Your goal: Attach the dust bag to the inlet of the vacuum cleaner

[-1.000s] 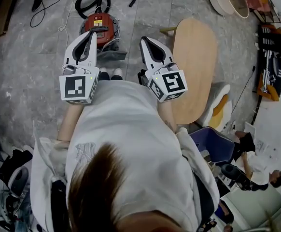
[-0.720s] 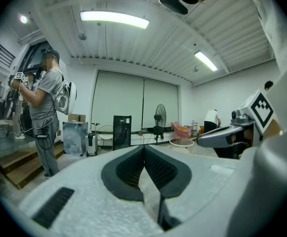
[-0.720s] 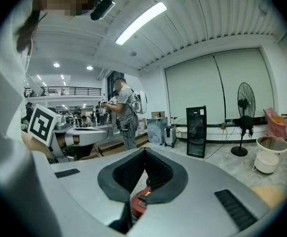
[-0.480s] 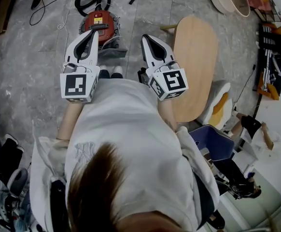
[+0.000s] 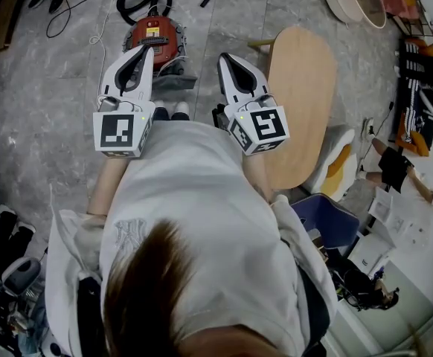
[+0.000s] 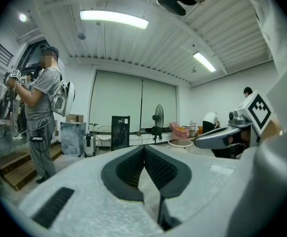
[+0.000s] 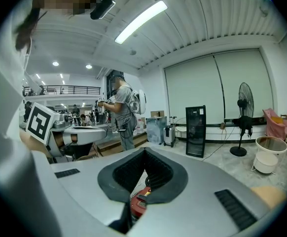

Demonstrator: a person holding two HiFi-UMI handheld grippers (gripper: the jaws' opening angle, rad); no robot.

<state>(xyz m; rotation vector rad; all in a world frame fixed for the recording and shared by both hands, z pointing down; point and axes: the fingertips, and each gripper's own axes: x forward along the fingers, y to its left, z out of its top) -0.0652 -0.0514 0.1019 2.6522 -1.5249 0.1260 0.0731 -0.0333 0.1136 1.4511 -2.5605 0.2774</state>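
Grey marbled floor (image 5: 45, 110) holds the red vacuum cleaner (image 5: 155, 37), while left gripper (image 5: 145, 52) and right gripper (image 5: 223, 59) hover near it, jaws pressed together, empty.

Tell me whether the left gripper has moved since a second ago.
No. The left gripper sits at the same spot against the round red vacuum cleaner, overlapping its left half as before.

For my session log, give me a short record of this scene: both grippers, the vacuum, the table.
left gripper: shut, empty
right gripper: shut, empty
vacuum cleaner: red, on floor ahead of both grippers, untouched
hose: black, looped beyond the vacuum
table: wooden, oval, right of the right gripper
task: not yet begun
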